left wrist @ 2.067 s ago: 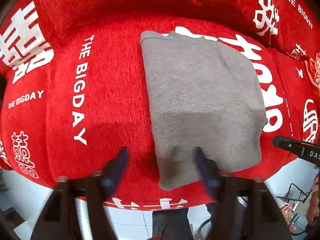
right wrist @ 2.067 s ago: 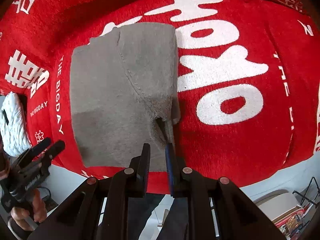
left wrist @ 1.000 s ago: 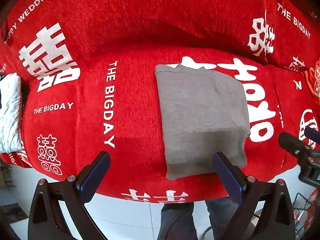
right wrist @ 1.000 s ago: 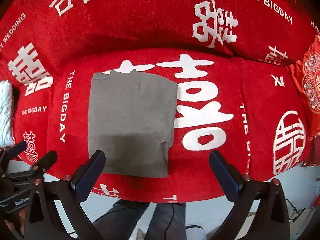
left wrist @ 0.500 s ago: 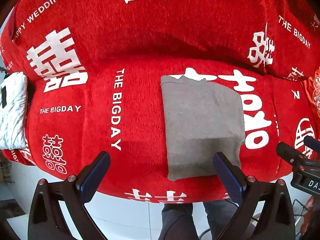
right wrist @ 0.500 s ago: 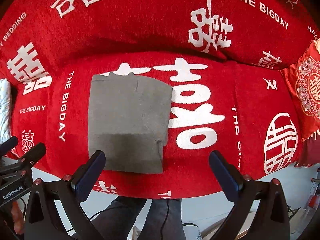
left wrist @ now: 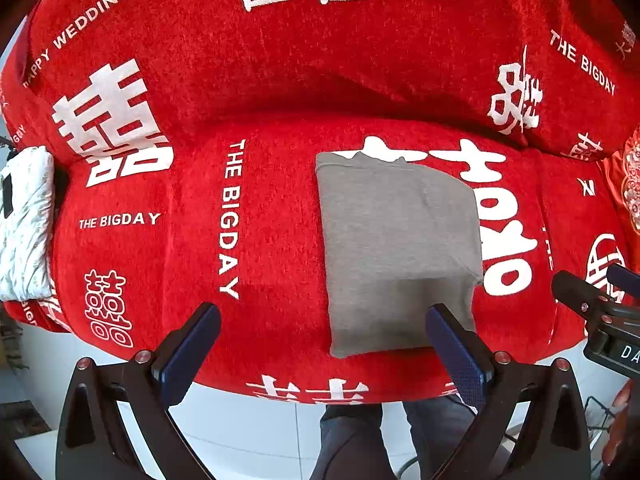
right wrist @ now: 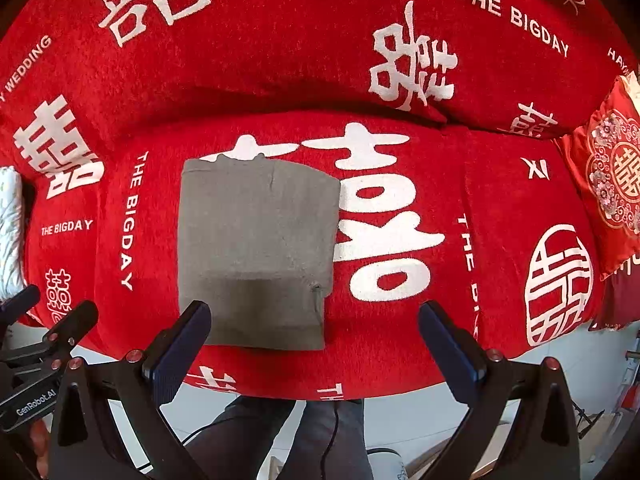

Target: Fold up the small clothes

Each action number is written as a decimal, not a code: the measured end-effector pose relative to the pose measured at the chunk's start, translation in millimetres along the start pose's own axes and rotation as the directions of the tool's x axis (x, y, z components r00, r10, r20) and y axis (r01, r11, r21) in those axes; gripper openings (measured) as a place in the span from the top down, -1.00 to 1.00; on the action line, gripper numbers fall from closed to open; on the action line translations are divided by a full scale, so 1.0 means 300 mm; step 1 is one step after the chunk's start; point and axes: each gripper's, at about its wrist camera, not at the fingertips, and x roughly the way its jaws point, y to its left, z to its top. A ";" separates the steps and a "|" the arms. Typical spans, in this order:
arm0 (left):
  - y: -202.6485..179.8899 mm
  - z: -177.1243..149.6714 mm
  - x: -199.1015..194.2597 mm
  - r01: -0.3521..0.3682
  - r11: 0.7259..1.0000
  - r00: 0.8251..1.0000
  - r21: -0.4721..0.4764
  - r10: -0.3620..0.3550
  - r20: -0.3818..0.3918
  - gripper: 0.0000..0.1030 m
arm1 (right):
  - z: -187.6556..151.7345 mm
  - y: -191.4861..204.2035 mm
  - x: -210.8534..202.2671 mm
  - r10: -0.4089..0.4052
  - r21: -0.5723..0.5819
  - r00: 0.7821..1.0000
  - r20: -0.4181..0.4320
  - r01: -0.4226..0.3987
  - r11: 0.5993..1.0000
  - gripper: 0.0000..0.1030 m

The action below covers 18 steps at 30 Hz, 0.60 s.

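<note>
A grey garment [left wrist: 396,252] [right wrist: 256,256] lies folded into a flat rectangle on the seat of a red sofa [left wrist: 192,248] [right wrist: 440,184]. My left gripper [left wrist: 322,340] hovers open above the seat's front edge, its right finger over the garment's near right corner. My right gripper [right wrist: 314,338] is also open, held back from the sofa, with its left finger over the garment's near left corner. Neither gripper holds anything. Each gripper's black frame shows at the edge of the other's view.
The sofa cover carries white characters and "THE BIGDAY" lettering. A white patterned cushion [left wrist: 24,224] lies at the seat's left end and a red embroidered pillow [right wrist: 612,184] at the right end. A person's dark trouser legs [left wrist: 360,440] stand on pale floor tiles in front.
Both grippers have let go of the garment, opened wide and pulled back from the sofa. The folded garment stays flat on the seat.
</note>
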 end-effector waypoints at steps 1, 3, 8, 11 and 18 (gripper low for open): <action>0.000 0.001 0.001 0.001 1.000 1.000 0.000 -0.001 -0.001 -0.99 | 0.000 0.000 0.000 -0.001 -0.001 1.000 0.000 0.001 1.000 -1.00; -0.002 0.000 -0.002 0.003 1.000 1.000 -0.002 -0.003 -0.003 -0.99 | -0.003 0.000 -0.001 0.000 0.002 1.000 0.000 0.000 1.000 -1.00; -0.001 0.005 -0.013 0.003 1.000 1.000 -0.004 -0.003 0.003 -0.99 | -0.001 -0.003 -0.006 -0.001 0.001 1.000 0.006 0.001 1.000 -1.00; -0.005 0.008 -0.017 0.002 1.000 1.000 -0.005 -0.002 0.006 -0.99 | 0.005 -0.004 -0.016 0.000 0.003 1.000 0.010 0.000 1.000 -1.00; -0.009 0.011 -0.024 -0.001 1.000 1.000 -0.008 0.001 0.007 -0.99 | 0.006 -0.005 -0.016 0.001 0.004 1.000 0.009 -0.001 1.000 -1.00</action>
